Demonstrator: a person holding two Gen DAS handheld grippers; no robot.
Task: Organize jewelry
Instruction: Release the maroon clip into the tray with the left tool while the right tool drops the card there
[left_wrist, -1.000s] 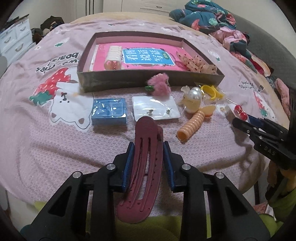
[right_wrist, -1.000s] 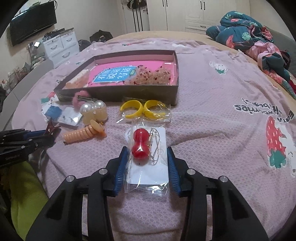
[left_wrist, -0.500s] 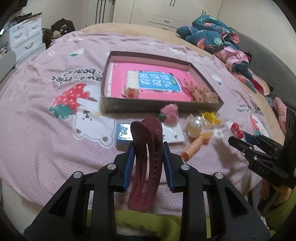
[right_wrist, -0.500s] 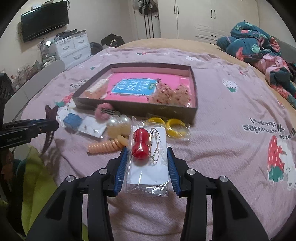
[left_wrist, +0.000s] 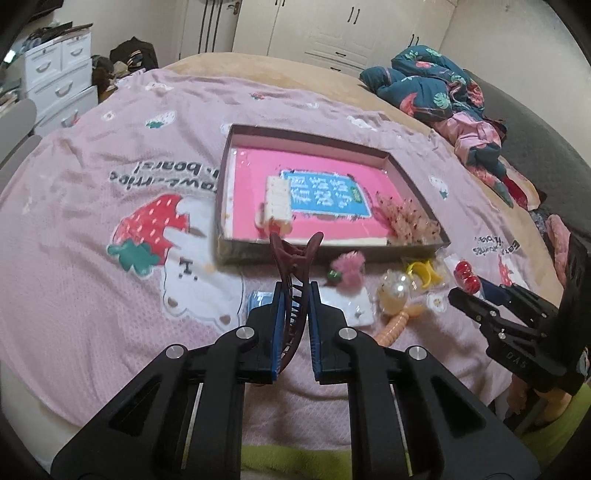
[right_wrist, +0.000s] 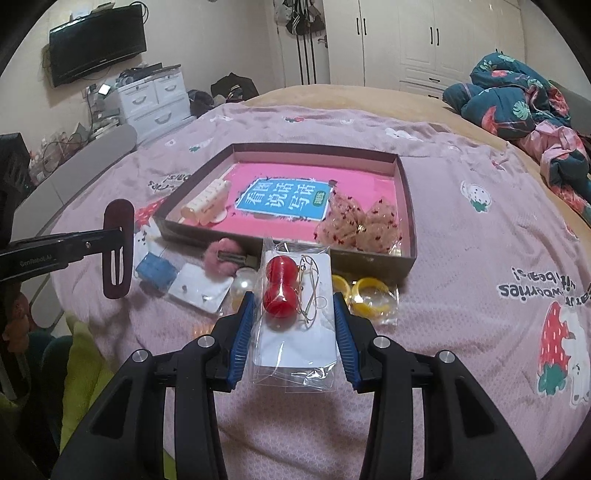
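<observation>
My left gripper (left_wrist: 294, 295) is shut on a dark red hair clip (left_wrist: 293, 266), held edge-on above the bed's front; it also shows in the right wrist view (right_wrist: 119, 247). My right gripper (right_wrist: 293, 306) is shut on a clear bag with a red bead earring (right_wrist: 281, 286), held above the bed. The shallow brown box (right_wrist: 405, 206) with a pink booklet holds a cream clip (right_wrist: 207, 201) and sparkly bags (right_wrist: 356, 223).
Before the box lie a pink fluffy clip (right_wrist: 221, 254), a blue packet (right_wrist: 155, 269), a white earring card (right_wrist: 199, 290), pearl bags (left_wrist: 395, 291), an orange coil tie (left_wrist: 397, 323) and yellow rings (right_wrist: 365, 293). Folded clothes (right_wrist: 517, 99) lie at the far right.
Both grippers have risen and pulled back from the bed. The left gripper has turned the hair clip from flat-on to edge-on. The right gripper still holds the earring bag.
</observation>
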